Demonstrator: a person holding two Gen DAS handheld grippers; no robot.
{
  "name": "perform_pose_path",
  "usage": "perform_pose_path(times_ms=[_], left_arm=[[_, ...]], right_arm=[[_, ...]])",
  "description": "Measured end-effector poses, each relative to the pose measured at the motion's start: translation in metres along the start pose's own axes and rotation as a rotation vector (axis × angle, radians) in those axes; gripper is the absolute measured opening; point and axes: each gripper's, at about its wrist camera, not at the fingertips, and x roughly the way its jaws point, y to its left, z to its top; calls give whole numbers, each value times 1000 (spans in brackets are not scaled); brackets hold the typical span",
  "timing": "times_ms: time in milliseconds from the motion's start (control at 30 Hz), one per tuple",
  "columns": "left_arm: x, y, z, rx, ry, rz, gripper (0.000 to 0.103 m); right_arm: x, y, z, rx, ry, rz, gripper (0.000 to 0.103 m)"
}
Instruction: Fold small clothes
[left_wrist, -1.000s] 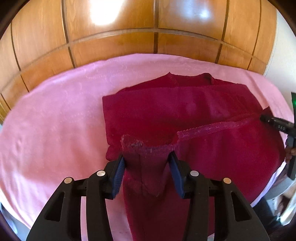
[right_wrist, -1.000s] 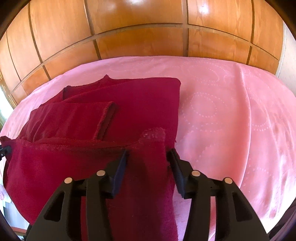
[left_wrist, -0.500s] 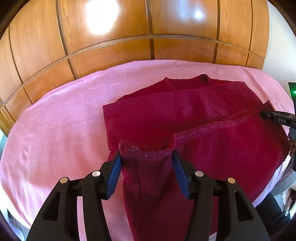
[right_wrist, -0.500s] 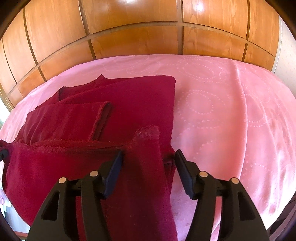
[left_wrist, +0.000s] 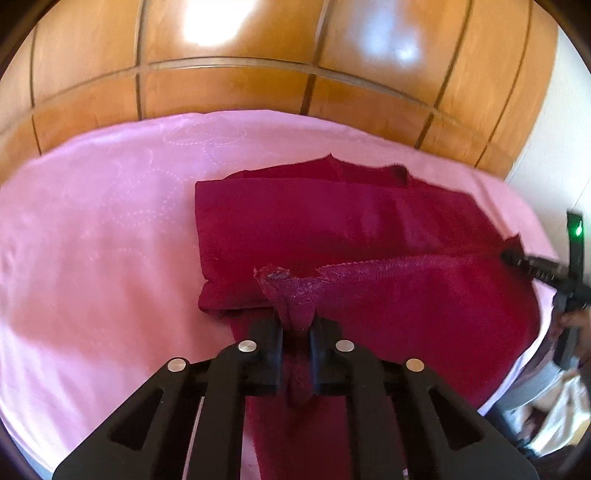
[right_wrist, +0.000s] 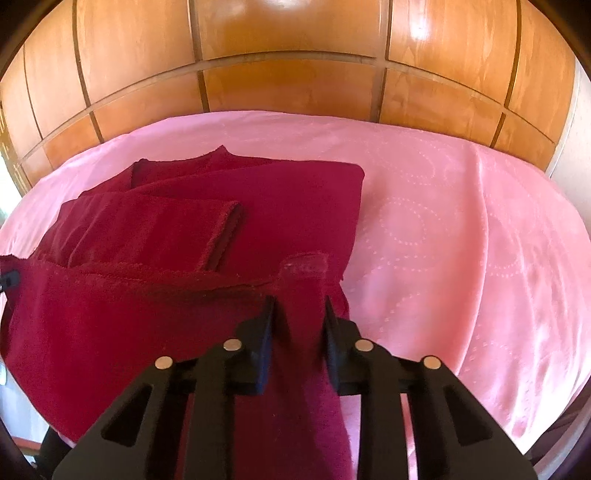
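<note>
Each camera sits on a tool held in a hand and looks forward and down along its two black fingers, very close to the red cloth (left_wrist: 369, 229) on the pink bed cover (left_wrist: 92, 240). The left view sees the cloth's left end, with the right tool (left_wrist: 532, 264) far off at its right edge. Both views share the cloth, the cover and the wooden wall (right_wrist: 295, 48) behind.

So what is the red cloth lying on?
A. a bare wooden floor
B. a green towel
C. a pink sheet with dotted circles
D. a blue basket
C: the red cloth lies spread over a pink sheet with dotted circle patterns, in front of a wooden panelled board.
</note>
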Motion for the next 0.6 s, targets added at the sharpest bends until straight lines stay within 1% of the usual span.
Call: perform_pose_path(times_ms=[33, 67, 133, 233, 333, 400, 467, 533, 600], left_arm=[[-4, 2, 0, -17, -14, -23, 8], [-10, 3, 0, -28, -35, -45, 8], [-21, 2, 1, -30, -65, -70, 7], [-32, -1, 6, -28, -91, -82, 7], [-44, -4, 16, -26, -119, -99, 7], [-53, -8, 25, -15, -153, -107, 7], [-58, -8, 39, -10, -185, -107, 7], [-56, -5, 55, -12, -207, -89, 7], [-47, -1, 76, -21, -225, -65, 7]], right_arm=[[-4, 0, 0, -9, -3, 5, 15], [-9, -1, 1, -13, -6, 17, 7], [-17, -1, 1, -19, -21, 32, 7], [-31, 1, 4, -26, -46, 58, 7], [-50, 0, 14, -14, -90, 97, 6], [-63, -3, 27, -1, -132, 124, 6], [-67, -6, 42, 21, -168, 146, 6], [-64, -9, 60, 46, -189, 159, 6], [-55, -12, 82, 61, -220, 146, 6]])
